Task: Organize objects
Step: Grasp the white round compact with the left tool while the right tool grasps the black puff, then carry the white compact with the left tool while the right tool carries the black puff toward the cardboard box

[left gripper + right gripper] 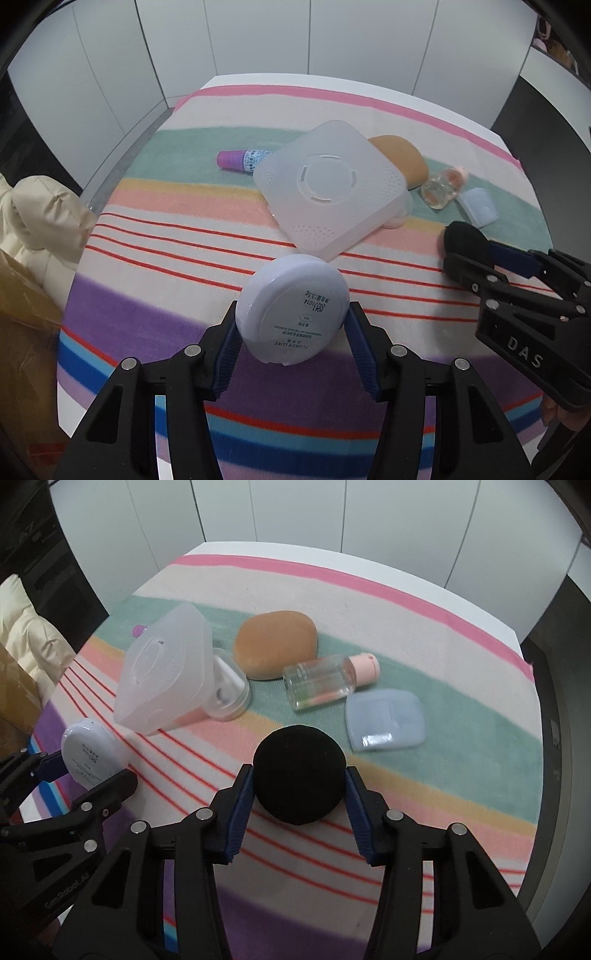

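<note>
Grippers grip: left gripper (291, 325) a powder compact (291, 308), right gripper (299, 786) a black puff (299, 773); upturned box (330, 188) beyond.

The left gripper (291, 325) points steeply down, its blue pads (225, 354) clamped on something round. At its three o'clock, the right gripper (299, 786) grips likewise, apparently tight.

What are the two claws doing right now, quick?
Left gripper: closed on the round lavender powder compact.
Right gripper: closed on the black powder puff.
</note>
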Tool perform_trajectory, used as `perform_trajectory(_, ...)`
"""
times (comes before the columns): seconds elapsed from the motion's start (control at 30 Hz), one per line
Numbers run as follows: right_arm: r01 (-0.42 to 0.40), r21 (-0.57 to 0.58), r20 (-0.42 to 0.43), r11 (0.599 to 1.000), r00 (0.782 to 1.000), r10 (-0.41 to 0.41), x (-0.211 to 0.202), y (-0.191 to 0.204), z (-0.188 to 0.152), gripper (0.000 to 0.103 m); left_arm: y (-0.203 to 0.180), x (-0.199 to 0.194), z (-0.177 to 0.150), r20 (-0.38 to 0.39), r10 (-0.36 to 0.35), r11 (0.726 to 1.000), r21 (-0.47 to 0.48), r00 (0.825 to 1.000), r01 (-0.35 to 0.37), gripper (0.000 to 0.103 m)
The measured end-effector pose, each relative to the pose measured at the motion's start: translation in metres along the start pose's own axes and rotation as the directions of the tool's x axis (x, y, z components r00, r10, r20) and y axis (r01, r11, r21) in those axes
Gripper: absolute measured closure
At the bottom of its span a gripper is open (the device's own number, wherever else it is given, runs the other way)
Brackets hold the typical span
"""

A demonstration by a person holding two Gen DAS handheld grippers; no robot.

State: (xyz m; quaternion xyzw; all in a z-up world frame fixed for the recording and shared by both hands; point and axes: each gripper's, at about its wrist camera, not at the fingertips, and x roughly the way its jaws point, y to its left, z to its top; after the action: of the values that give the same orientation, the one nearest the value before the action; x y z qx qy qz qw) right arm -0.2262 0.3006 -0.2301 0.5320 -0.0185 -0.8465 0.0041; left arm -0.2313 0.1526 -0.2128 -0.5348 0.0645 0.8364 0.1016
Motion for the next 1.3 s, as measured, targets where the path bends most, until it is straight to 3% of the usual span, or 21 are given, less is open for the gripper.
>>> perform_trajectory(0.3,0.006,0.011,-0.003,1.0,1.0,-0.006,-0.034,-0.002,-0.02,0.053,0.0,-0.028,-0.004,0.003,-0.007,1.0,0.005,1.0,0.007,0.048)
perform_trajectory(0.8,0.031,0.017,0.071,0.999,0.997,-0.032,-0.14,-0.004,-0.037,0.053,-0.01,-0.132,-0.014,0.127,-0.049,0.998,0.04,0.991,0.044,0.048)
perform_trajectory(1.3,0.043,-0.012,0.119,0.999,0.992,-0.041,-0.225,0.006,-0.067,0.053,-0.012,-0.194,-0.037,0.198,-0.114,0.993,0.063,0.974,0.104,0.048)
